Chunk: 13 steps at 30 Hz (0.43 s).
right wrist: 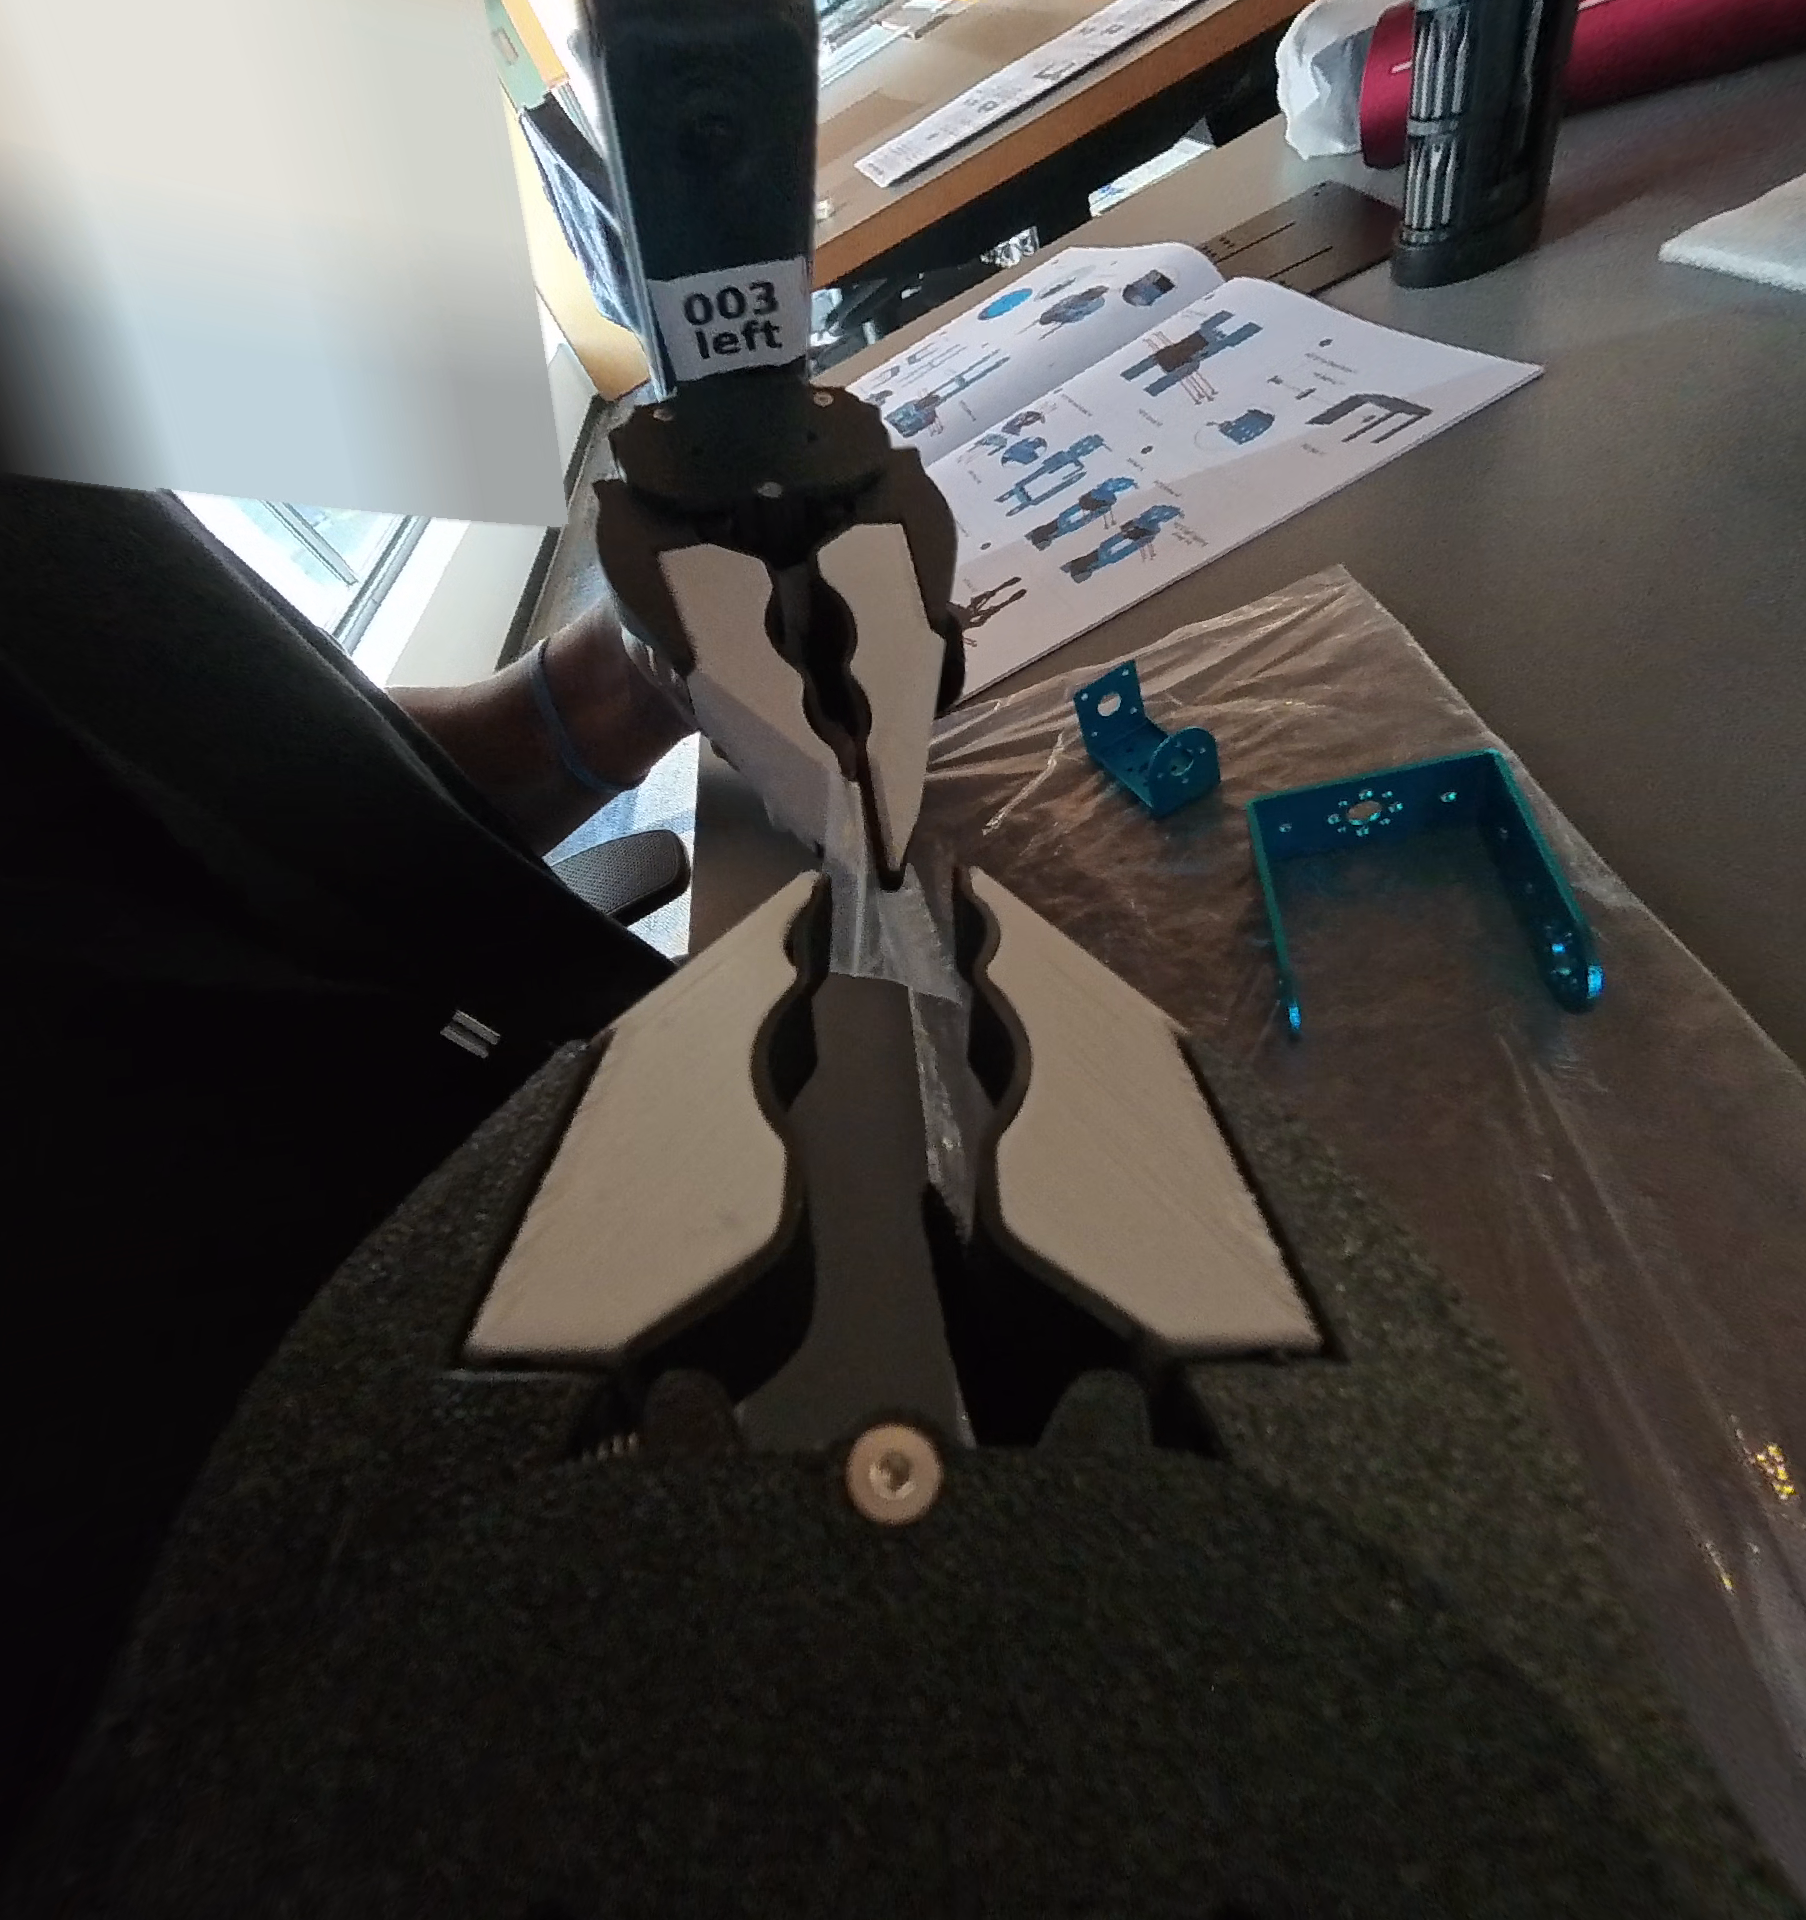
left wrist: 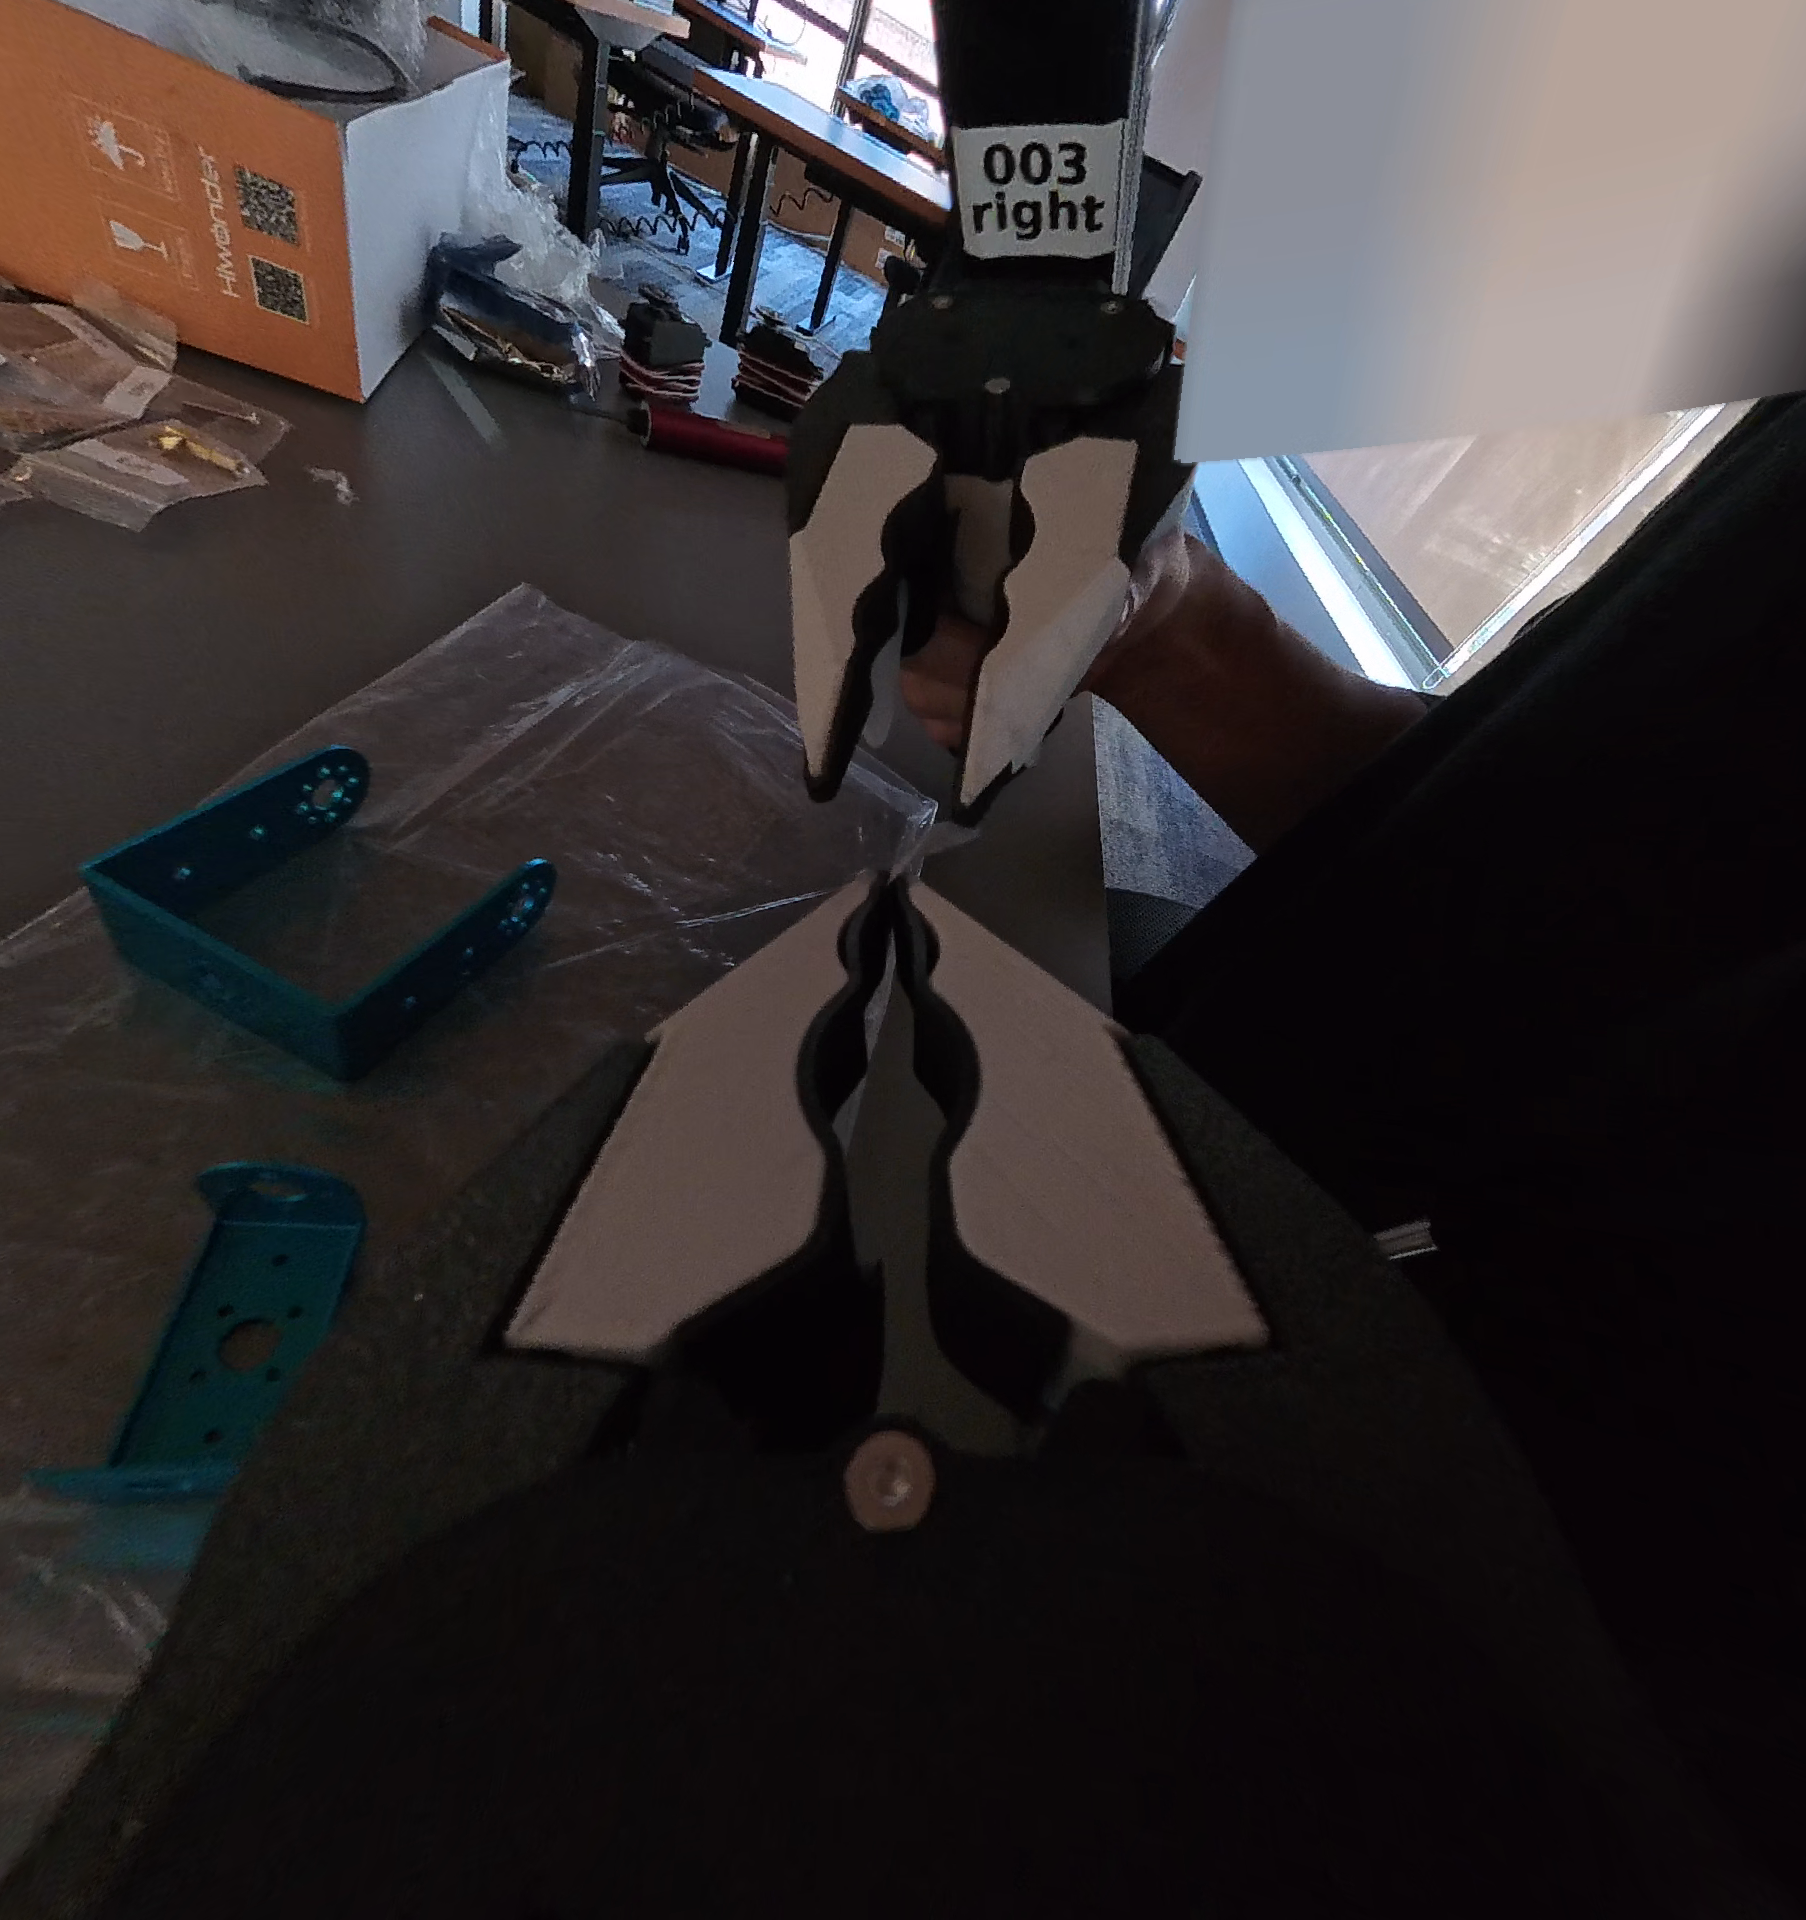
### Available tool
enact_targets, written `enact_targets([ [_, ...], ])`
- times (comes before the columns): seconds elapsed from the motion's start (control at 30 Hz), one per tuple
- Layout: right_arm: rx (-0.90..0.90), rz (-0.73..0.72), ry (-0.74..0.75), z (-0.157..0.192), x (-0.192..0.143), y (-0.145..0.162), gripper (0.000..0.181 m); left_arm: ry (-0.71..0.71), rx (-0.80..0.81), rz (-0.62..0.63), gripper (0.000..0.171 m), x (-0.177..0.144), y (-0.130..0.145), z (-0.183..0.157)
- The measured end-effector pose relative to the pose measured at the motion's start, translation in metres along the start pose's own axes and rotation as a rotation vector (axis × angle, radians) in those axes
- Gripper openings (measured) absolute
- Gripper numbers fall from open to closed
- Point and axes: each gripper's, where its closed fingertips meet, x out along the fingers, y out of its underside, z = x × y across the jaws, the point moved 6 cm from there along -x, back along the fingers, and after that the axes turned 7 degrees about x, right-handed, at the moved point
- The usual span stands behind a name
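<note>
Left wrist view first: the left tongs (left wrist: 886, 883) are pressed together on a corner of the clear plastic bag (left wrist: 525, 748), right at the worktop (left wrist: 203, 582) edge, and the right tongs (left wrist: 894, 795) point down at them from above, tips a little apart, just beside that same corner. The bag lies flat with a blue U-shaped bracket (left wrist: 286, 914) on it, and a smaller blue bracket (left wrist: 244, 1340) sits nearer the camera; both are well clear of the tongs. Farther back stand an orange and white box (left wrist: 203, 197), small parts packets (left wrist: 99, 416) and a red-handled tool (left wrist: 717, 431), with bare worktop between them and the bag. Right wrist view: the right tongs (right wrist: 894, 883) stand apart around the pinched plastic bag (right wrist: 1398, 1143) corner, while the left tongs (right wrist: 863, 842) clamp it from above. To the right lie the U-shaped bracket (right wrist: 1418, 894) and the small bracket (right wrist: 1148, 748), beyond them an open instruction booklet (right wrist: 1190, 416).
</note>
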Motion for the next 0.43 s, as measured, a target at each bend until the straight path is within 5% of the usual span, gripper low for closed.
enact_targets([
  [0.43, -0.041, -0.007, 0.063, -0.0033, -0.0016, -0.0026, 0.024, 0.029, -0.086, -0.01, 0.0, 0.0002, 0.0009, 0.0011],
])
